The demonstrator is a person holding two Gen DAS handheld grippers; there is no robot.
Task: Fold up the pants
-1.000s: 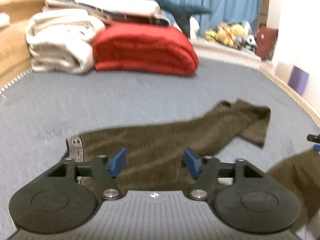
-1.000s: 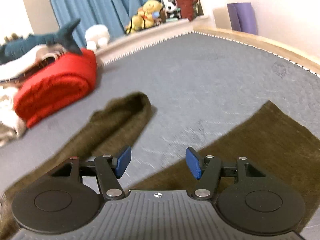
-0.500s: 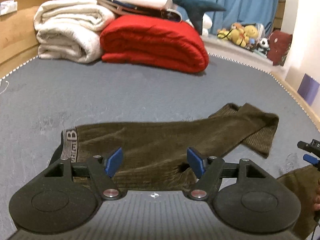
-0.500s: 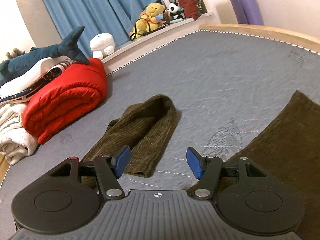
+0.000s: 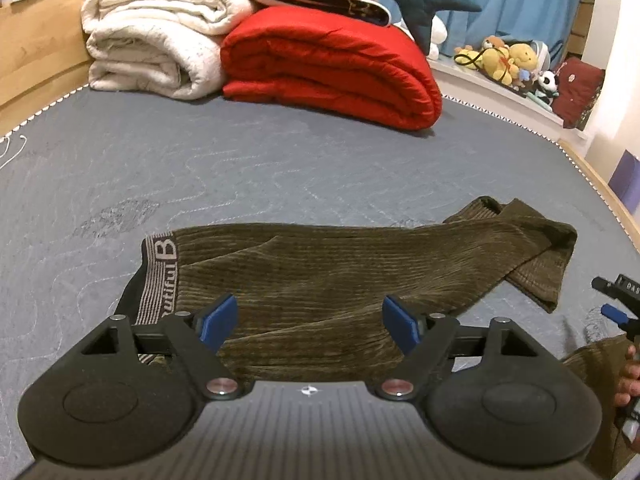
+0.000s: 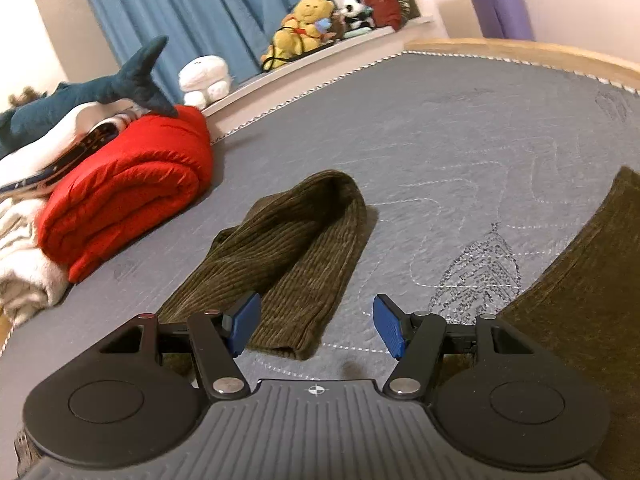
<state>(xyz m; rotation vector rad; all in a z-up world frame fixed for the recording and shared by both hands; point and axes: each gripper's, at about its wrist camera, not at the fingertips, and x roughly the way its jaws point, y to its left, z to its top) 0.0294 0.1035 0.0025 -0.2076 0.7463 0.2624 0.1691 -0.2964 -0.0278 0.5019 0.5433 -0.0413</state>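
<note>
Pants lie beyond spread fingers — untouched.

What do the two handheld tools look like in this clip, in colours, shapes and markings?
Both match. The left tool and right tool each have two blue pads on black angled fingers with silver pivot screws, two round black discs at the sides, and a ribbed grey body bearing a small white crosshair mark. No cables or sleeves show.

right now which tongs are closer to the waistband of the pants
Left. The left tongs hang open over the pants right beside the waistband. The right tongs sit open near the doubled-over leg end, at the far end from it.
</note>
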